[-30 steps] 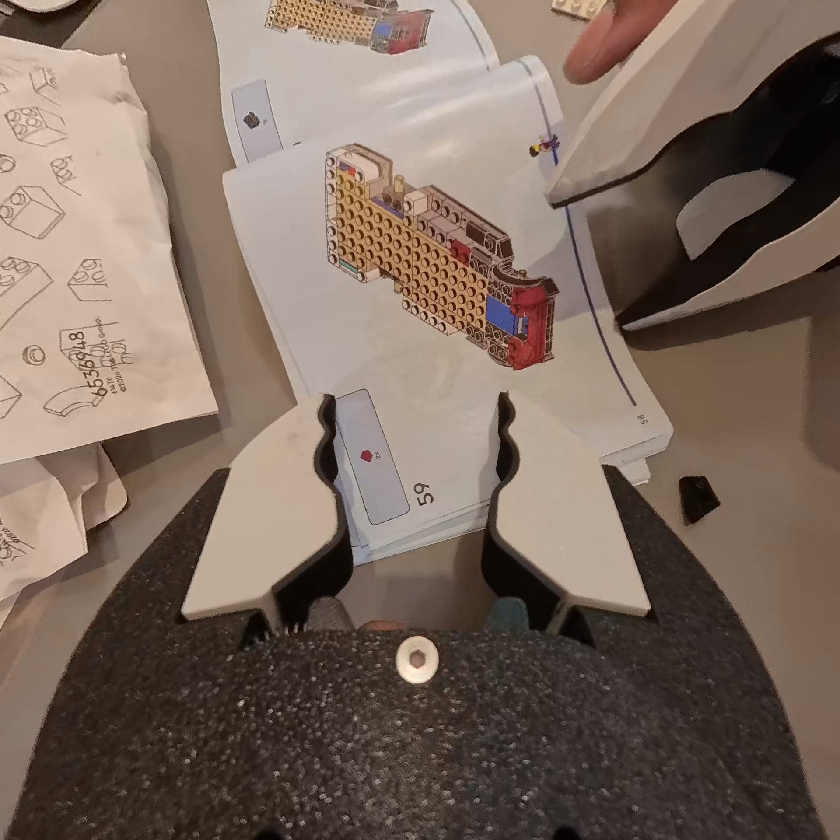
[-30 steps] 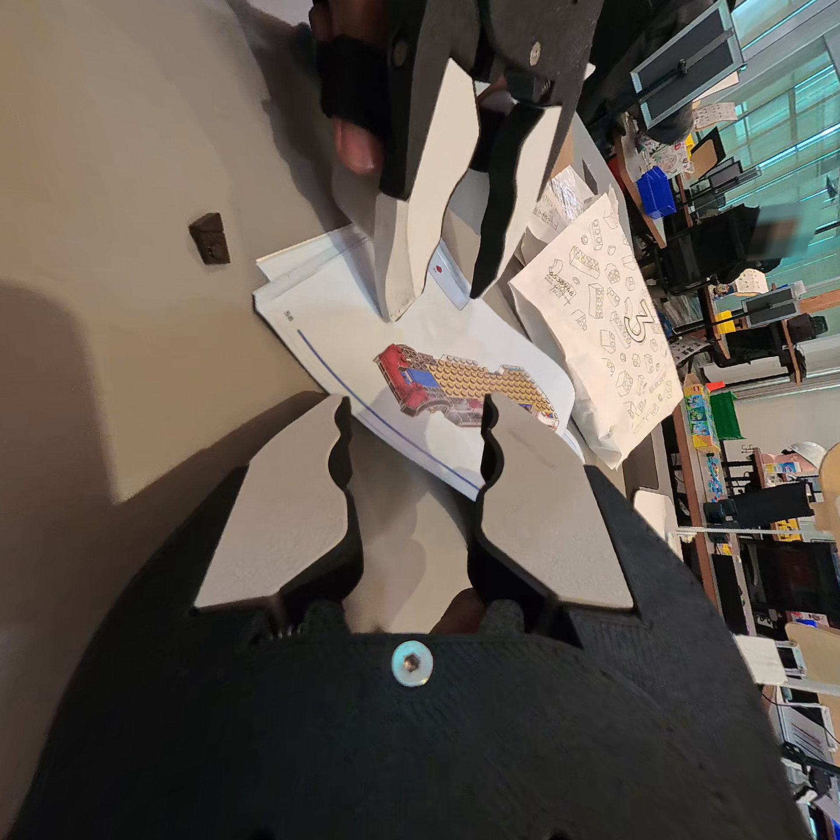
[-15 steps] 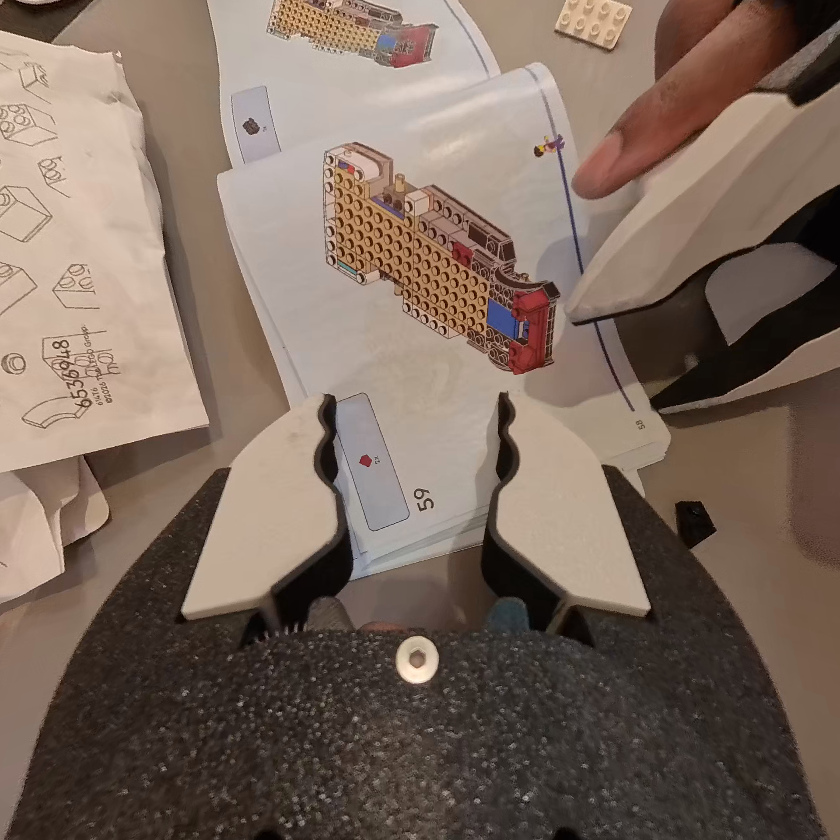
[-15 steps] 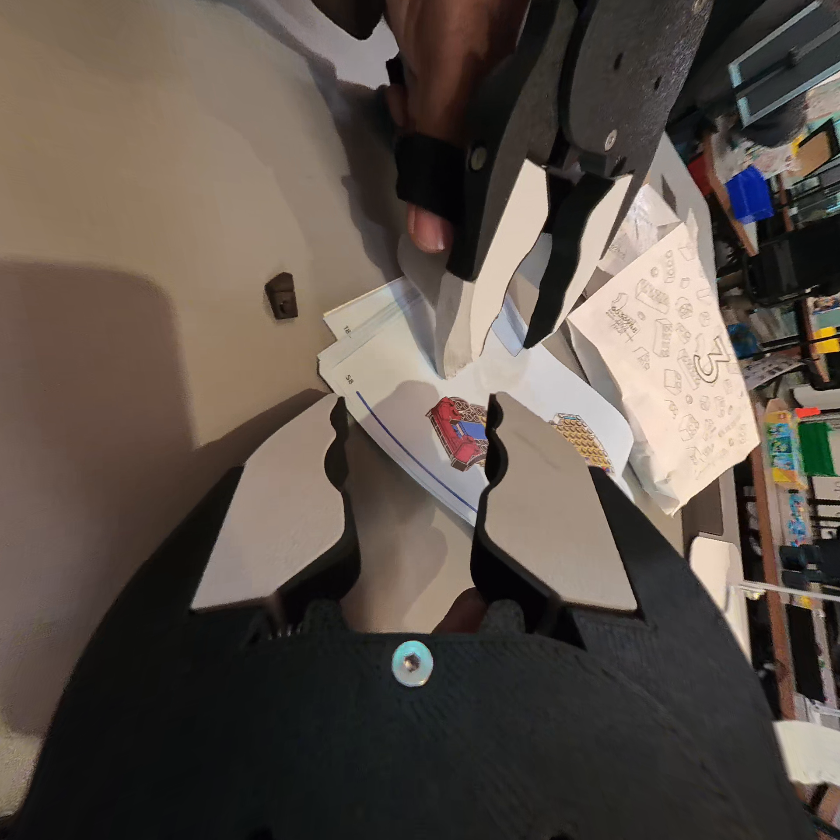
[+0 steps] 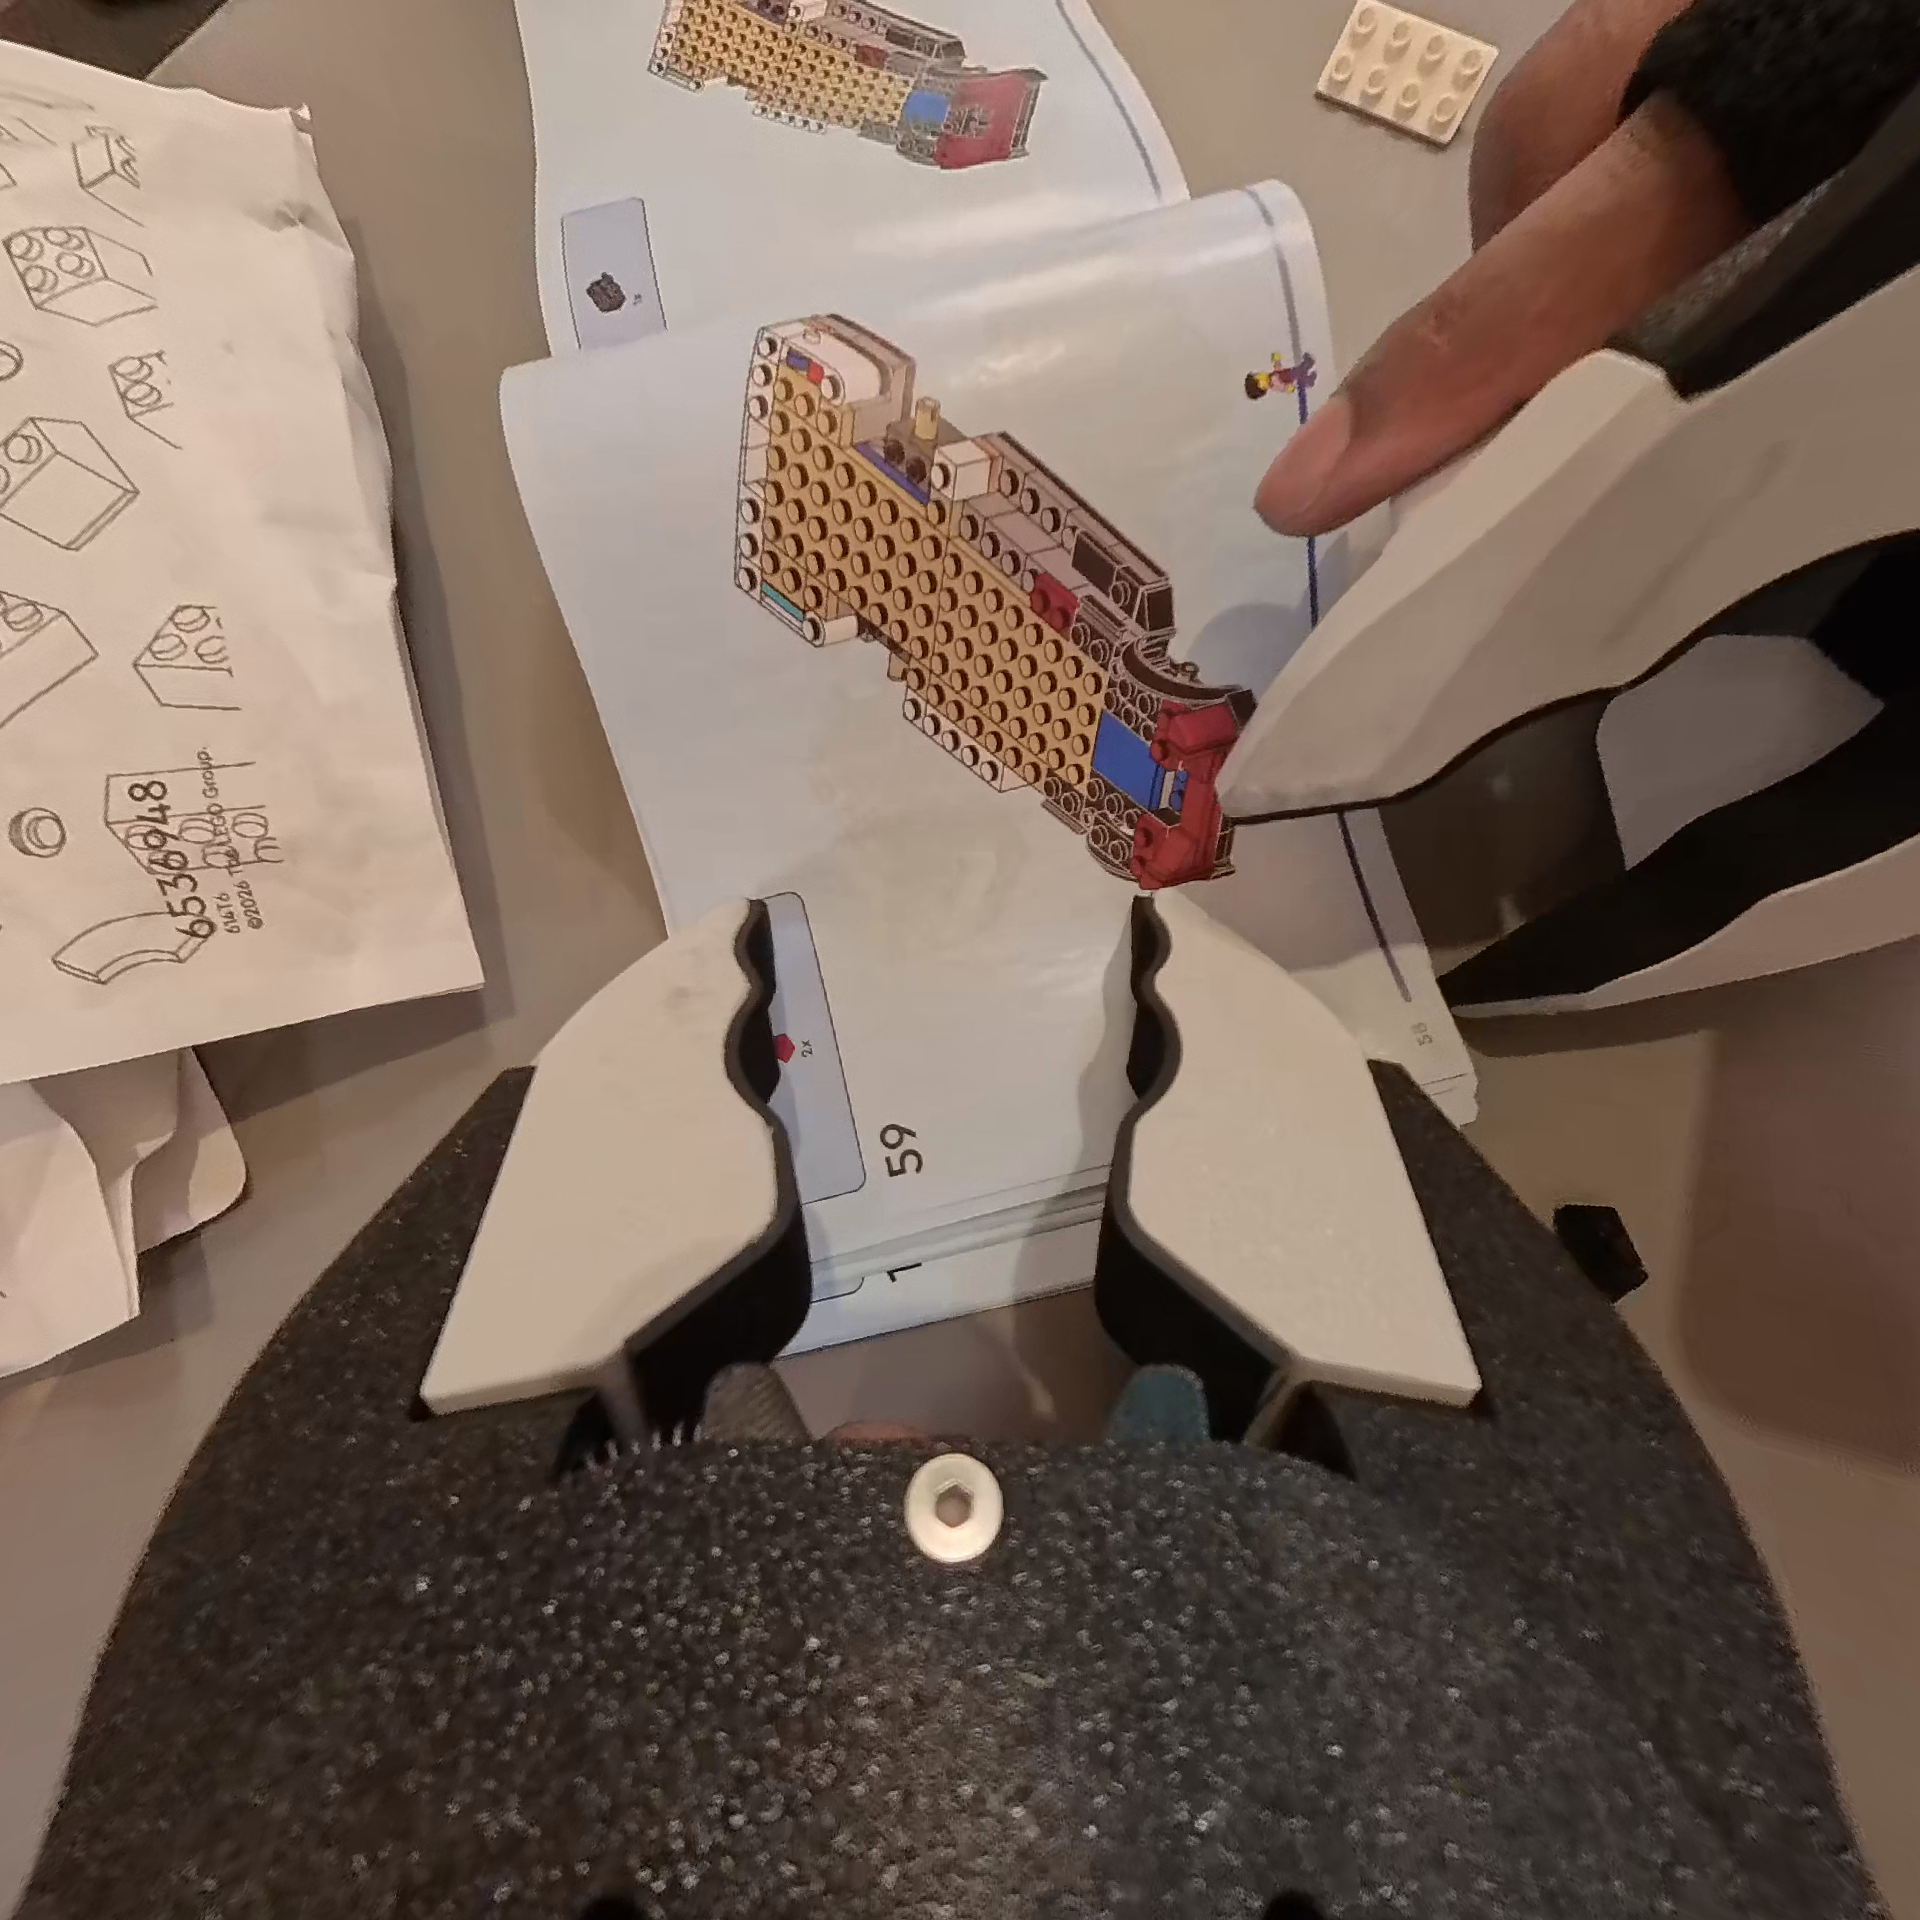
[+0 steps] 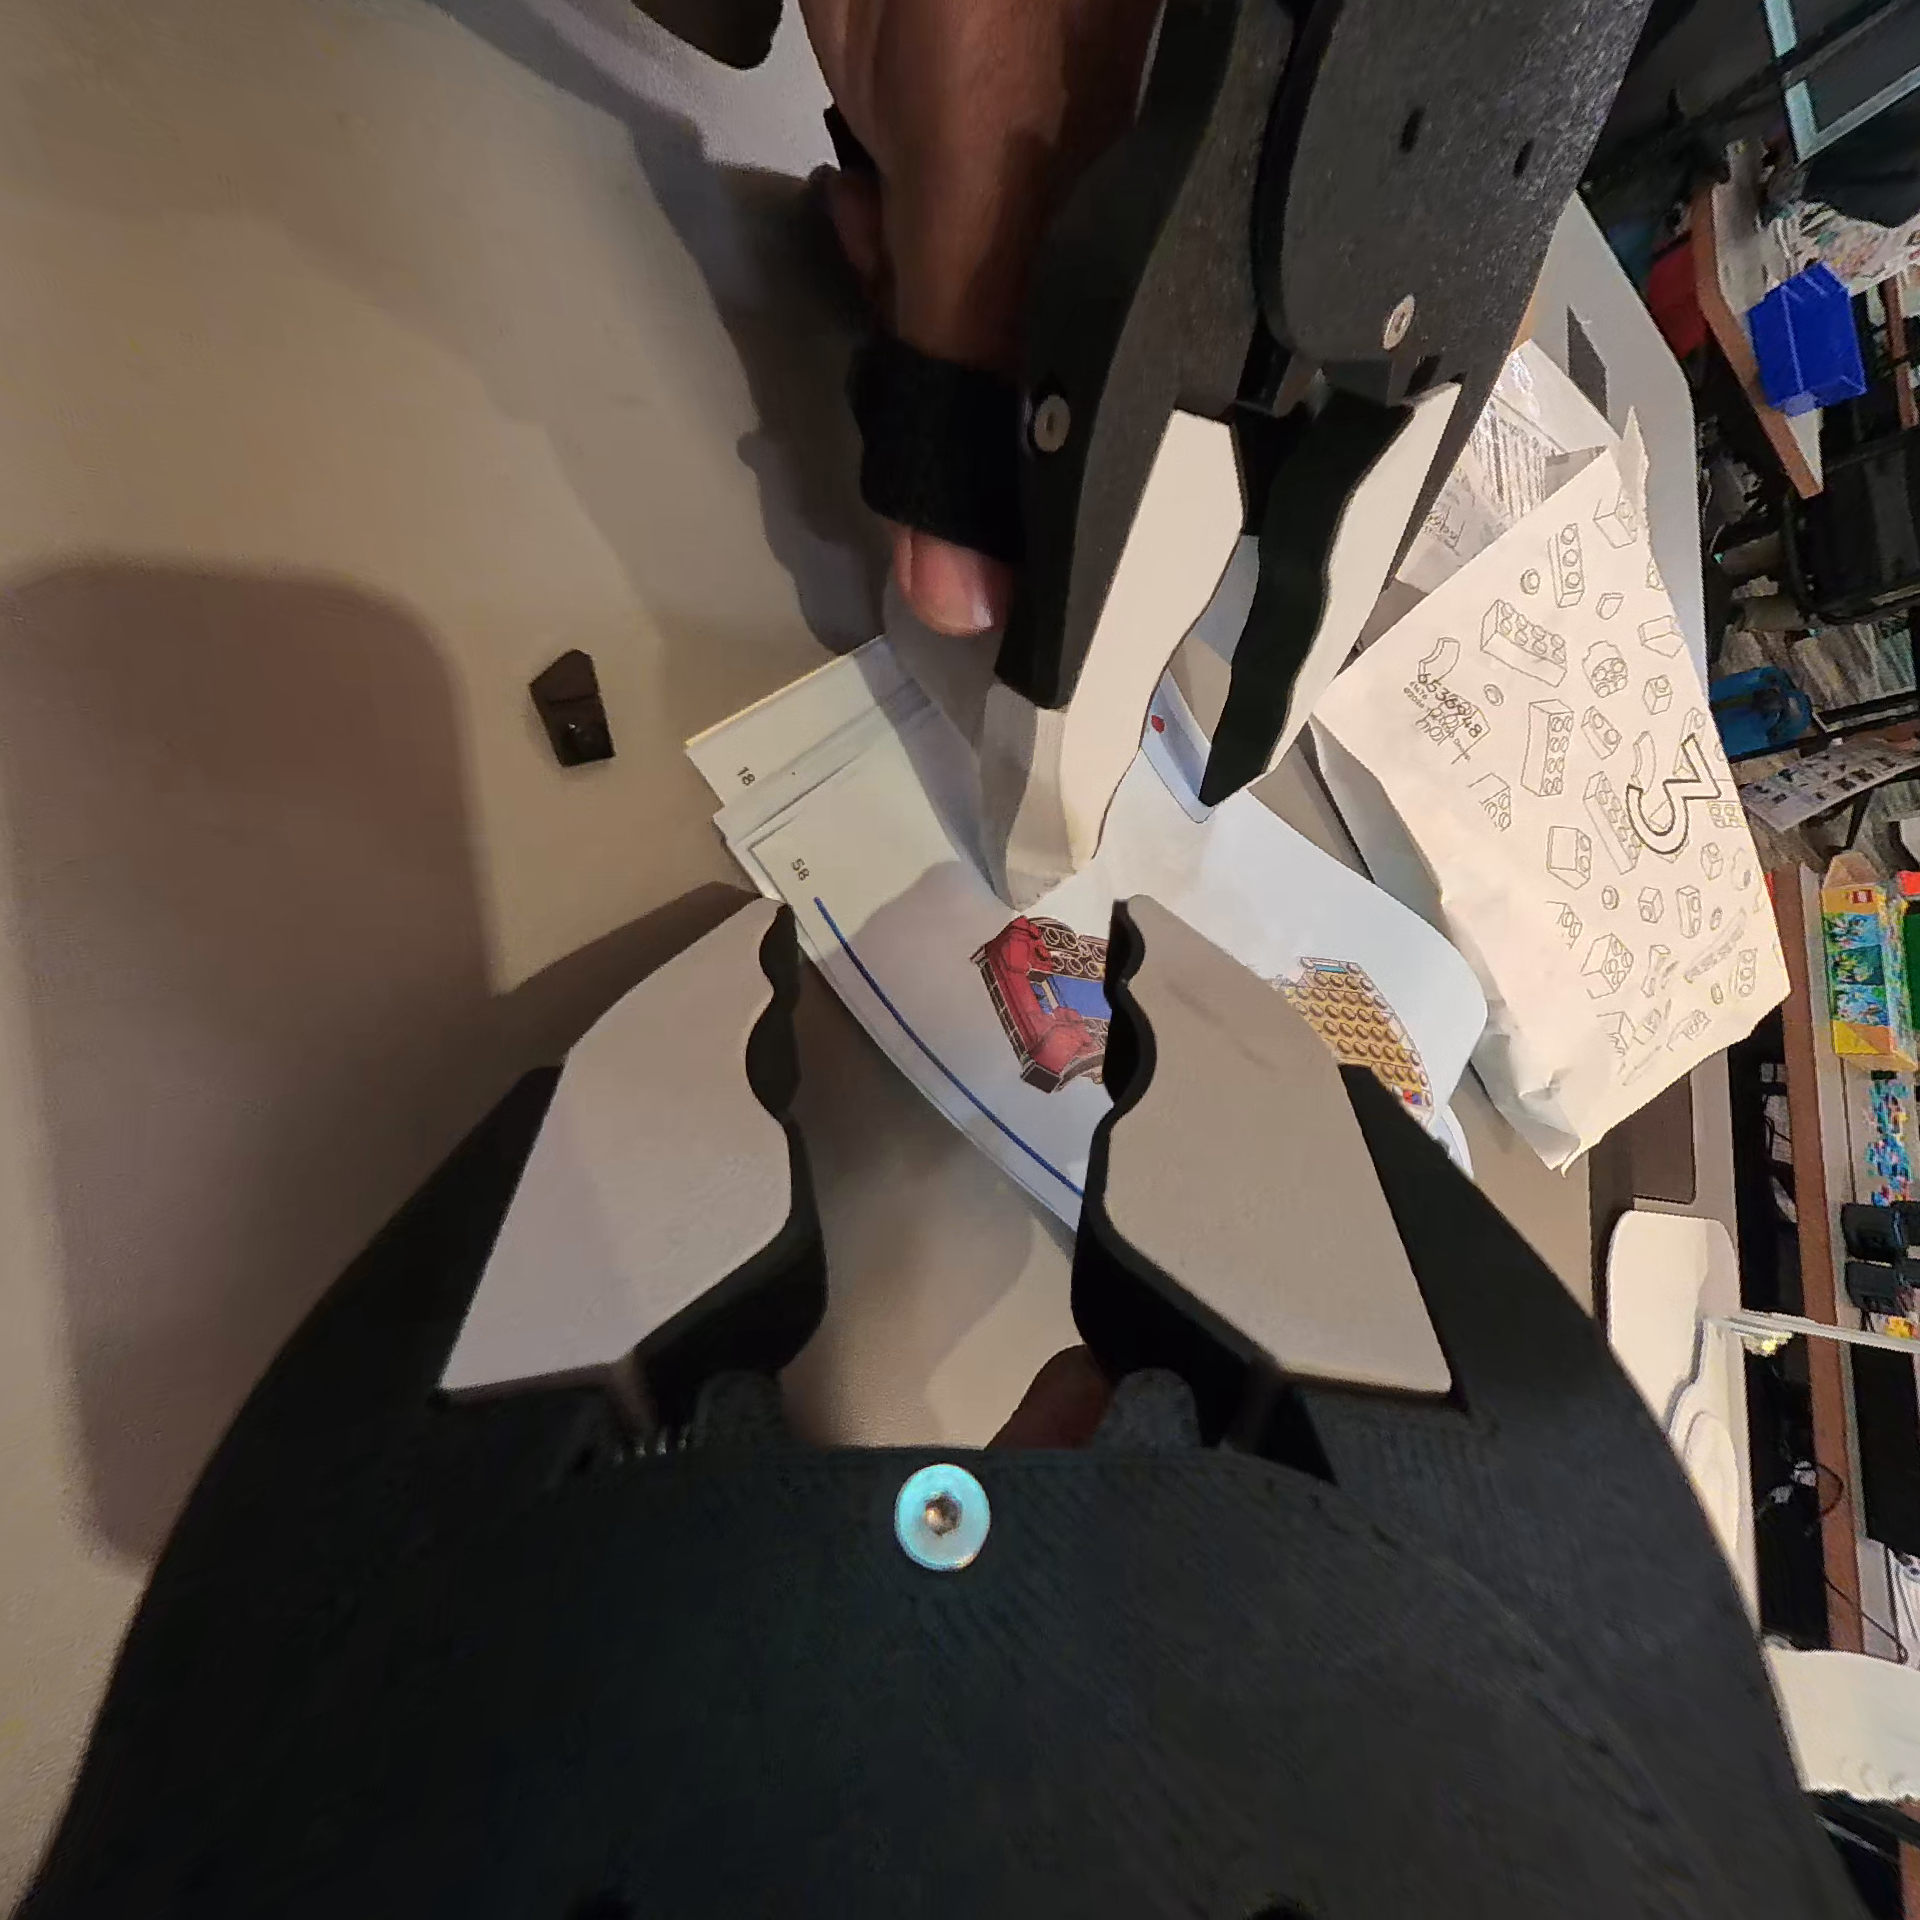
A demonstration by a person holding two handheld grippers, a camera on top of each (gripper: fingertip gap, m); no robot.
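My left gripper (image 5: 951, 914), low in the frame, hovers with fingers apart, gripping nothing, over the pale-blue paper brick-building instruction booklet (image 5: 935, 935). At right, my right gripper (image 5: 1340, 883), likewise spread and unladen, noses its curled page; I'd best steady the booklet's near edge.

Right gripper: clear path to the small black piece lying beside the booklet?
Probably yes. The small black piece lies alone on bare table, off the booklet. The right gripper is open, holds nothing, and nothing stands between.
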